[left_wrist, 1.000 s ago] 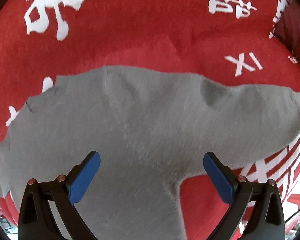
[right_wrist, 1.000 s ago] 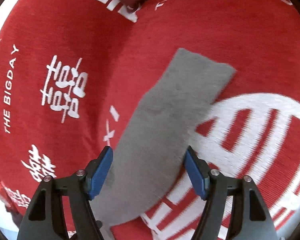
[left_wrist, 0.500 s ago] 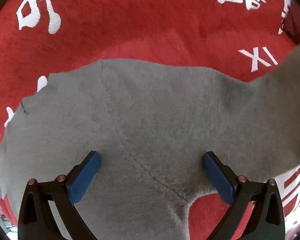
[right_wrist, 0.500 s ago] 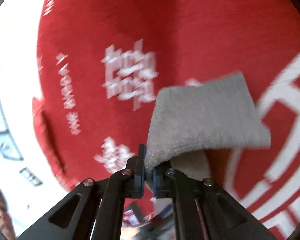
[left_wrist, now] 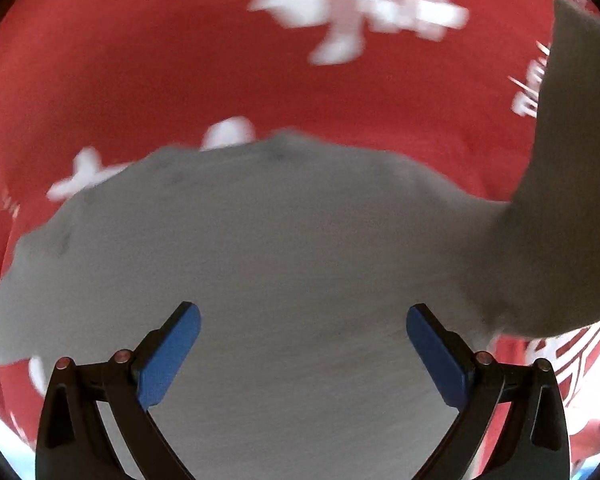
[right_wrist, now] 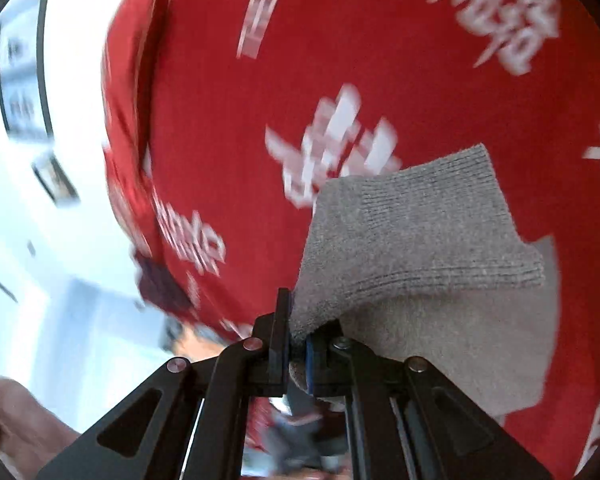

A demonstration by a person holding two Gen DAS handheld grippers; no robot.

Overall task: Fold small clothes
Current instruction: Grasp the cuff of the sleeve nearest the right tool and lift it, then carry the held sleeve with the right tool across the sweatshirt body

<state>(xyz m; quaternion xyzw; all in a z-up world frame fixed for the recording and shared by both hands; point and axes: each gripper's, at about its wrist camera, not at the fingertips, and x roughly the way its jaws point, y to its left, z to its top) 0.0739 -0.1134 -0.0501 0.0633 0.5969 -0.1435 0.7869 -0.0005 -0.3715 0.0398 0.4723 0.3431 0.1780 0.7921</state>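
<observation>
Your right gripper [right_wrist: 298, 340] is clamped on an edge of the grey garment [left_wrist: 284, 264], its jaws having just closed on the fabric; the pinched ribbed end is lifted off the red printed cloth [left_wrist: 180, 80]. Your left gripper [left_wrist: 303, 344] hangs jaws wide over the garment's flat middle, gripping nothing. Both views are blurred.

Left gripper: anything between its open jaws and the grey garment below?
Nothing visible. The left gripper is open directly over the grey garment, with only cloth between the blue pads. The sleeve end, pinched by the right gripper, rises at the view's right edge, clear of the jaws.
</observation>
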